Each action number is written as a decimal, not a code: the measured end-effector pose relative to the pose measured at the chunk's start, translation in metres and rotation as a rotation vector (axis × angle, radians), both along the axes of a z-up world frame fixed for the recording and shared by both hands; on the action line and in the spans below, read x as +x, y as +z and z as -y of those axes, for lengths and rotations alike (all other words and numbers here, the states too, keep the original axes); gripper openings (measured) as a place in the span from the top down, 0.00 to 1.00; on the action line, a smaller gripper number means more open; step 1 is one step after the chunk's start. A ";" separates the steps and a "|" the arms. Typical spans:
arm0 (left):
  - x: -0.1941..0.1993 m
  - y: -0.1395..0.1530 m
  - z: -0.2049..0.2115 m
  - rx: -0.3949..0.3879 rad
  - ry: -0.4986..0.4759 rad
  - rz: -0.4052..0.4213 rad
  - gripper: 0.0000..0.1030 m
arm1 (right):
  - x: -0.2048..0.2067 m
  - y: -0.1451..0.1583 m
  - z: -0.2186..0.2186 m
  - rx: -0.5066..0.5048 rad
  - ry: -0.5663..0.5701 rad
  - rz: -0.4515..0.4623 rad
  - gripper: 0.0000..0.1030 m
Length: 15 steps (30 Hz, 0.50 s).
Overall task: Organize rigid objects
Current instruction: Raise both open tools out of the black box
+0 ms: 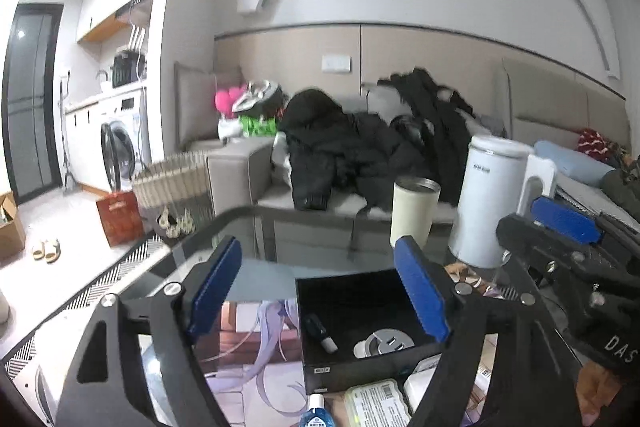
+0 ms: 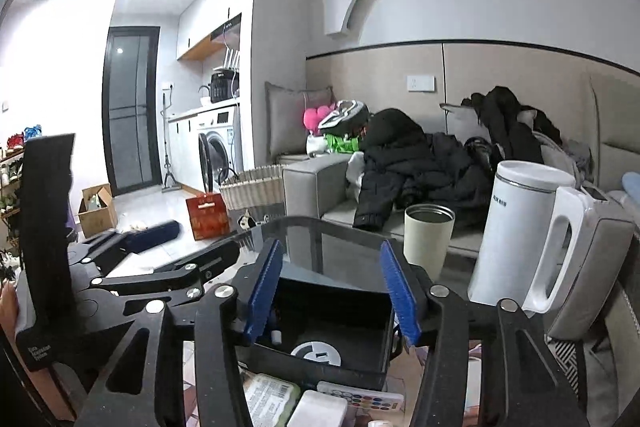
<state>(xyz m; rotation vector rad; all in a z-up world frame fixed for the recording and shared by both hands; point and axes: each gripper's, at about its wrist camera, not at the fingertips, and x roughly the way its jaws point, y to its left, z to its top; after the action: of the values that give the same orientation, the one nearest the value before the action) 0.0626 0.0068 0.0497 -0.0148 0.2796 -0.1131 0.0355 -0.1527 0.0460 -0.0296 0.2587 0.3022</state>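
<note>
1. Left gripper [image 1: 320, 287]: 2 blue pads spread wide, nothing between them, nothing held. Poised above the black box [image 1: 360, 307], apparently so the open top stays reachable for a drop.
2. Right gripper [image 2: 334, 287]: pads parted to a moderate gap, empty too. Framed around the same black box [image 2: 324, 319] from the other side; seen in the left wrist view off to the right of the left fingers.
3. Black box: open-topped, square, dark matte walls, a small label on the near wall. Below and just beyond both sets of fingertips, on the glass table [image 1: 280, 231]. Probably chosen as the collecting bin, judging by what already lies in it.
4. Inside the box: a round white and grey disc [image 1: 384, 343] with a slot, near the right pad of the left gripper, and a small dark tube with a white cap [image 1: 320, 333], lying tilted nearer the middle.
5. Still outside, nearer than the fingertips and below the jaws: a green-edged labelled pack [image 1: 376, 405], a blue-capped bottle [image 1: 316, 411], a white flat block [image 2: 320, 411] and a colour-dot palette [image 2: 360, 397]. Likely next candidates for the bin.
6. Beyond the right pads: a cream tumbler [image 1: 414, 215] and a white kettle [image 1: 492, 203], both upright, well apart from the box, out of the working gap.
</note>
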 end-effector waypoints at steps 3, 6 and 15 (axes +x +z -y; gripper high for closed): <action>-0.013 0.003 -0.006 -0.023 -0.007 0.040 0.22 | -0.009 0.001 0.001 0.017 0.015 0.029 0.40; -0.021 0.006 -0.013 -0.048 -0.009 0.057 0.14 | -0.025 0.006 0.006 0.028 0.003 0.111 0.31; -0.033 -0.004 -0.026 -0.045 -0.025 -0.021 0.13 | -0.045 0.004 0.022 -0.004 0.002 0.094 0.27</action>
<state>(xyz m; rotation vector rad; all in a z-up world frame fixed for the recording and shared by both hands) 0.0297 0.0323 0.0460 -0.0570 0.2979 -0.1443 -0.0092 -0.1747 0.0502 -0.0477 0.1661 0.3019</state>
